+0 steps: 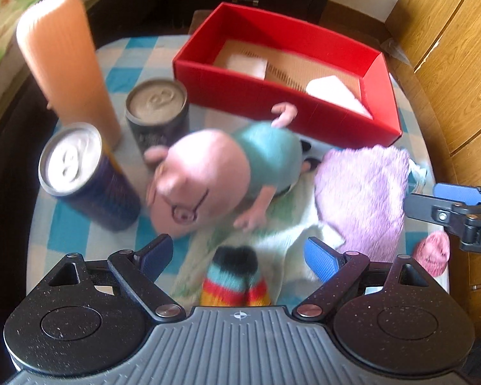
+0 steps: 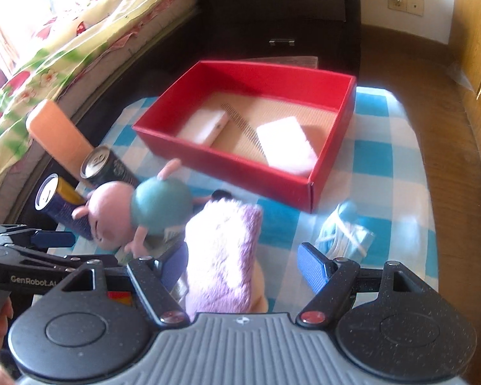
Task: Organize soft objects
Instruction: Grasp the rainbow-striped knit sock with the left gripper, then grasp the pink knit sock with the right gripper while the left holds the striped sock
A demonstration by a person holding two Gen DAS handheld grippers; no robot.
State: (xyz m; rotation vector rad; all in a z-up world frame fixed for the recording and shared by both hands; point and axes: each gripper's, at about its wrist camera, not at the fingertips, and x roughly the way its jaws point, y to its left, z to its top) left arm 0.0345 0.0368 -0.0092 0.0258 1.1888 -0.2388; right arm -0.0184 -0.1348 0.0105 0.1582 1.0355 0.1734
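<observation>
Bedroom floor, blue-checked cloth (image 2: pixel 384 173) by the bed. Red box (image 2: pixel 240 163) in the upper middle of both views. Pig plush (image 1: pixel 208 176) and purple fluffy pouch (image 2: pixel 221 256) at frame centre, before the box: light, squashy, grab mid-body. Left gripper (image 1: pixel 240 256) wide open over a striped knit sock (image 1: pixel 237 282), holding nothing. Right gripper (image 2: pixel 243 266) partly open, straddling the pouch; contact unclear. Legible: "GenRobot.AI" on the left gripper.
</observation>
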